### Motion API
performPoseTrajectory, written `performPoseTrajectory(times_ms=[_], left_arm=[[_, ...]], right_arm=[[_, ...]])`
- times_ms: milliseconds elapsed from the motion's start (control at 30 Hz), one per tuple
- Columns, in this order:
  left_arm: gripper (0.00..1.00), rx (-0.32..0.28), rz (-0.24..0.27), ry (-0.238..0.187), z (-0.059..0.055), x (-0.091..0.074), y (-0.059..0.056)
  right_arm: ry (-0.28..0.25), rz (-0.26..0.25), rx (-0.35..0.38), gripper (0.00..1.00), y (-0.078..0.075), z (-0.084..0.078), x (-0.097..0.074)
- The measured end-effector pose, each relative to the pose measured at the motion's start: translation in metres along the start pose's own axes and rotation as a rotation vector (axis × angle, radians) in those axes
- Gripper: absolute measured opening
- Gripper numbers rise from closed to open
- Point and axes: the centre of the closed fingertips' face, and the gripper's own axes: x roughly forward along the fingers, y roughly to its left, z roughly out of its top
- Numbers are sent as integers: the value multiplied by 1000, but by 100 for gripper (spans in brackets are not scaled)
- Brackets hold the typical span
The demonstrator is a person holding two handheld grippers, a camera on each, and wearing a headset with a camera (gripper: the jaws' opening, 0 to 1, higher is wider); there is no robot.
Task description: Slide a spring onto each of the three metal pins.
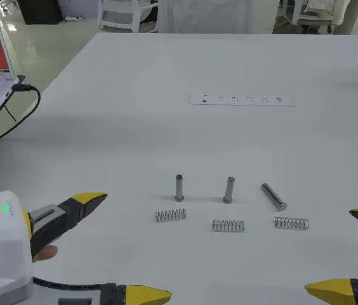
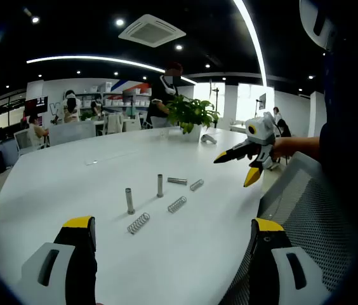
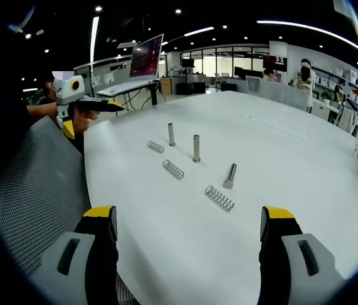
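The left gripper (image 1: pixel 138 244) is hovering low on the left in the head view. Its yellow-tipped jaws are gaping wide and pointing forward and to the right. A finger (image 1: pixel 46 254) is poking out under its body. The right gripper (image 1: pixel 328 250) is hovering at the lower right edge, its jaws likewise spread wide and pointing left. In the left gripper view, a hand (image 2: pixel 285 147) is gripping the right gripper from behind. The two grippers are sitting well apart, facing inward.

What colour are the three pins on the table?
Shiny silver-grey metal, all three pins; the head view shows them best.
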Motion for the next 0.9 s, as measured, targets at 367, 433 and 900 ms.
performPoseTrajectory(times_ms=[367,433,900], left_arm=[[99,-3,13,-8,1,-1,3],[99,-3,15,-10,2,-2,3],[99,-2,3,-15,2,-1,1]], right_arm=[[3,12,-6,94,2,0,3],[6,13,-7,94,2,-1,3],[9,10,-8,93,3,2,3]])
